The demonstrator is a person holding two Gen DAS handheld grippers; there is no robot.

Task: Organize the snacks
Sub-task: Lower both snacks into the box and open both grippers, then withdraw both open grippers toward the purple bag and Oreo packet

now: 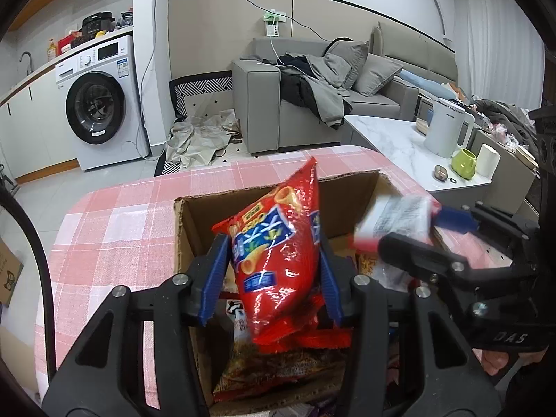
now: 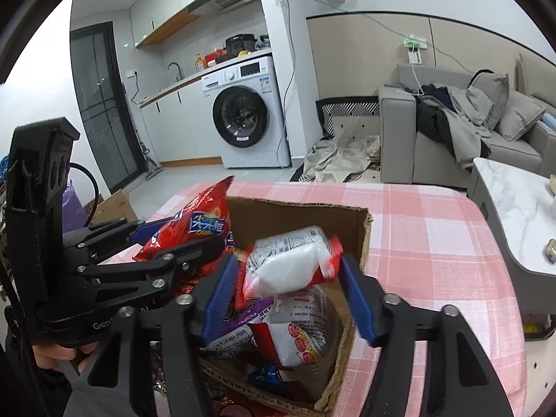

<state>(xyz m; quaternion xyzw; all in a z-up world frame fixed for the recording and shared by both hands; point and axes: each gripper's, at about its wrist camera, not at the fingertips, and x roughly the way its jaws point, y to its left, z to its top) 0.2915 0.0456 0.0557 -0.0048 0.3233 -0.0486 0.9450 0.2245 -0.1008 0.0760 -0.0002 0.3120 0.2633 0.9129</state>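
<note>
Lowering the bag into the box, clamped mid-body in the left gripper, pads pressing both sides. Hanging upright, top tipped toward 1 o'clock, above the near half of the box and the packs already lying there.

Keep the squeeze firm until touching down; letting go from this height looks risky, with a likely topple over the wall at 9 o'clock. Aim for the bare cardboard at 12 o'clock, seemingly the freest room left. Lay flat rather than on end, to save height for later snacks.

Mind the right gripper, at 3 o'clock from the bag: spread apart, pads clear of the white pack, blurred between the jaws and apparently loose over the right side of the box, above other packs. Draw that hand back toward 5 o'clock before swinging the bag across, avoiding a knock of fingers. Steady the box on the cloth if nudged.
</note>
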